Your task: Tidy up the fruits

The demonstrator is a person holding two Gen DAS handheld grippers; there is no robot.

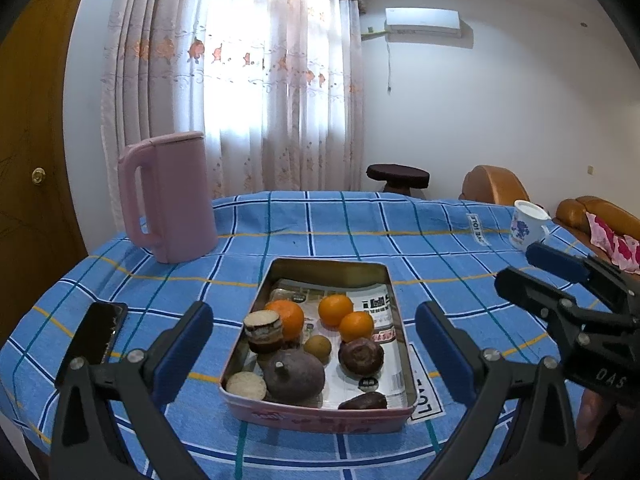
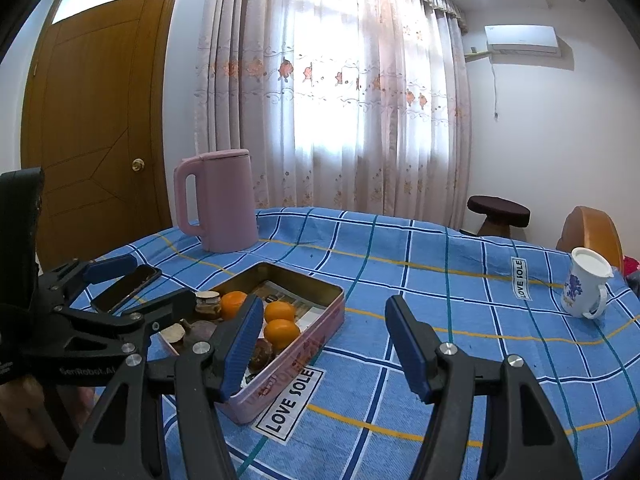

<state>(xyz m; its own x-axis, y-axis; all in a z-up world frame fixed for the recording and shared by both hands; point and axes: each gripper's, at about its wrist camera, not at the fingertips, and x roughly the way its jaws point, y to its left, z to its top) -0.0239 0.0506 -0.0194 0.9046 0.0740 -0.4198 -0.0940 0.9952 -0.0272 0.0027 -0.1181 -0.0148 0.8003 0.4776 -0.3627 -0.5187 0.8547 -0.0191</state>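
With every visible fruit gathered in the metal tin (image 1: 394,280) on the checked tablecloth (image 1: 460,240), three oranges (image 1: 335,310) among them, left gripper (image 1: 314,332) and right gripper (image 2: 322,344) hover spread and empty; little sorting seems left.

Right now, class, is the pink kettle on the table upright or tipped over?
Upright. The pink kettle stands on its base on the blue checked tablecloth, lid on top, handle running vertically.

Open left tongs (image 1: 314,344) hover before the fruit-filled tin (image 1: 394,292).
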